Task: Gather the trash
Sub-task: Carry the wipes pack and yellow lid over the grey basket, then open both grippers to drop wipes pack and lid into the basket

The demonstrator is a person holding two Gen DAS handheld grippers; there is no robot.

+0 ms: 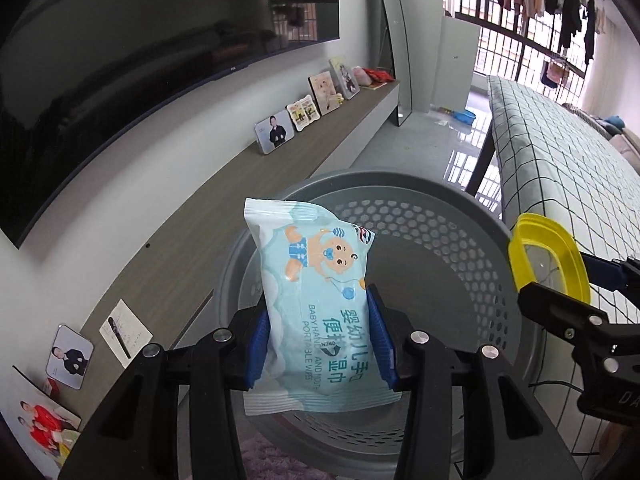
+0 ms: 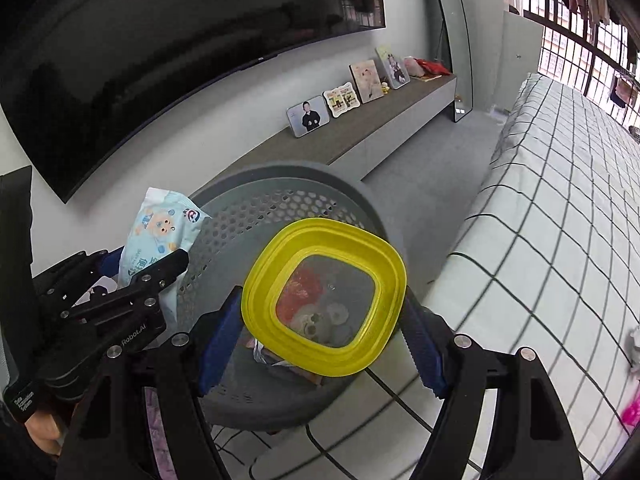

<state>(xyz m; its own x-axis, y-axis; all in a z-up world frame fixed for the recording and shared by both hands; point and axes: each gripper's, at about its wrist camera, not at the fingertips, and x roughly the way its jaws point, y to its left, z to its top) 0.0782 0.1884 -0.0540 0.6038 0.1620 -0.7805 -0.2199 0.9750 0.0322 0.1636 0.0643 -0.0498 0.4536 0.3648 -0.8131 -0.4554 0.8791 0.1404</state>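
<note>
1. Left wrist view: the grey perforated laundry basket point(image 1: 420, 240) stood on the floor between the long wooden TV console point(image 1: 224, 208) on the left and the checked bed point(image 1: 560, 168) on the right. Its wide rim lay close to both, while bare tiled floor point(image 1: 432, 136) stretched beyond it toward the barred window.

2. Same view: the left gripper point(image 1: 320, 344) was clamped on a pale blue baby wipes pack point(image 1: 316, 300), its blue pads pressing both long sides. The pack hung tilted above the basket's mouth, its top corner over the near-left rim. At the right edge, the right gripper point(image 1: 560, 276) held a yellow-rimmed lid point(image 1: 548, 256) just above the basket's right rim.

3. Right wrist view: the bed edge point(image 2: 520, 208) ran close along the basket's point(image 2: 280, 200) right side, with the console point(image 2: 360, 128) behind it and grey floor between.

4. Same view: the right gripper point(image 2: 324, 320) gripped the yellow-rimmed lid point(image 2: 324, 296) by its two opposite edges, jaws spread wide, over the basket's interior. Trash showed through the clear centre, lying in the basket. The left gripper point(image 2: 160, 268) held the wipes pack point(image 2: 160, 232) over the left rim.
</note>
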